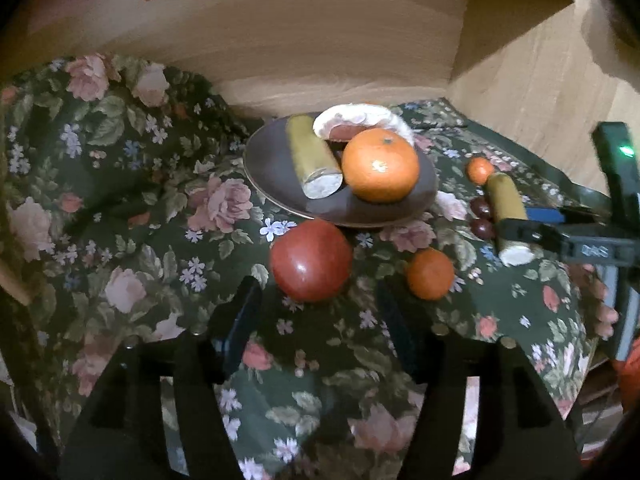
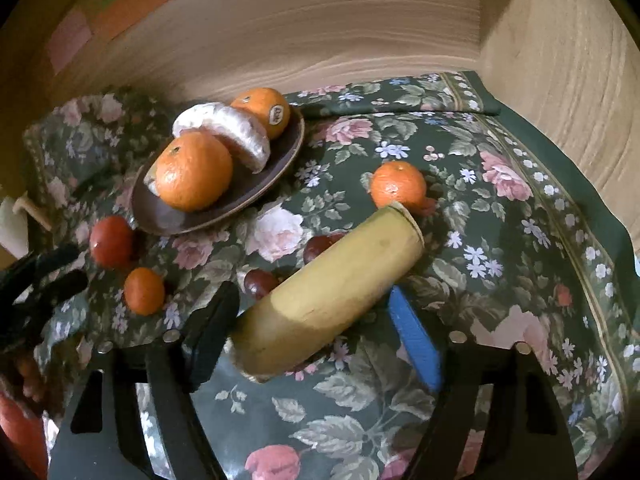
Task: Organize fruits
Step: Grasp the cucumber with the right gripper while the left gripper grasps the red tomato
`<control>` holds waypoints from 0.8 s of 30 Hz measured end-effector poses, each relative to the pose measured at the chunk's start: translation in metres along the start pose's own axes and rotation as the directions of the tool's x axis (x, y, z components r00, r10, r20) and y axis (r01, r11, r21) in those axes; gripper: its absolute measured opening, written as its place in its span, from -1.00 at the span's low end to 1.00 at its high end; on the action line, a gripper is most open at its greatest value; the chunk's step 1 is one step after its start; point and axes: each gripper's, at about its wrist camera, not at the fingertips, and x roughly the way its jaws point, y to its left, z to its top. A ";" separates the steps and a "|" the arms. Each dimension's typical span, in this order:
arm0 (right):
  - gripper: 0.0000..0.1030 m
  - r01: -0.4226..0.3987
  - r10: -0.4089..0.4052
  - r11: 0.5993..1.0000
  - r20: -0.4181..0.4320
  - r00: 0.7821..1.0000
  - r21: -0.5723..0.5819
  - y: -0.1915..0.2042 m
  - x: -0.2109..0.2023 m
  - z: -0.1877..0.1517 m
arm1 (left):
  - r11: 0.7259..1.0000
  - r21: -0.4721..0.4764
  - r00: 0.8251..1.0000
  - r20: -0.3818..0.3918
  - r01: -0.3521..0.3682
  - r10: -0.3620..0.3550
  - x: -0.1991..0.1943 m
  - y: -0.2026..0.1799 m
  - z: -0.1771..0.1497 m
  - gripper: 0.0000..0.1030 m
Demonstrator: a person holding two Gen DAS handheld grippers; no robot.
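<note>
A brown plate (image 1: 280, 168) holds a banana piece (image 1: 312, 156), a large orange (image 1: 380, 165) and a peeled citrus wedge (image 1: 360, 118). In front of the plate lies a red round fruit (image 1: 311, 260), just beyond my left gripper (image 1: 316, 320), which is open and empty. A small mandarin (image 1: 430, 273) sits to its right. My right gripper (image 2: 314, 296) is open around a second banana piece (image 2: 332, 292) lying slantwise on the cloth. A strip of cloth shows between the banana and the blue pad (image 2: 416, 344). Another mandarin (image 2: 398, 184) lies beyond it.
A floral tablecloth (image 2: 500, 240) covers the table, which is boxed in by wooden walls (image 2: 320, 32) at the back and right. Dark grapes (image 2: 260, 282) lie beside the second banana piece. A further orange with a sticker (image 2: 264, 110) sits at the plate's back.
</note>
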 end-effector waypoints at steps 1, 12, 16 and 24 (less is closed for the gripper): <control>0.21 -0.010 0.010 1.000 -0.003 1.000 -0.005 0.000 -0.001 -0.001 | 1.000 -0.001 1.000 -0.015 0.000 0.000 0.005 0.000 0.002 0.28; -0.55 0.041 -0.039 0.990 0.018 0.999 -0.135 0.006 -0.032 -0.009 | 0.999 -0.040 0.997 -0.068 0.021 -0.024 0.038 -0.001 0.016 0.29; -0.55 0.091 -0.087 0.986 0.032 0.996 -0.140 -0.002 -0.038 -0.008 | 0.999 -0.040 0.998 -0.054 0.016 -0.018 0.038 0.000 0.019 0.15; -0.36 0.082 -0.080 0.991 0.024 0.996 -0.102 0.002 -0.021 0.004 | 0.992 -0.117 0.997 -0.058 0.054 -0.061 0.036 0.017 0.018 -0.07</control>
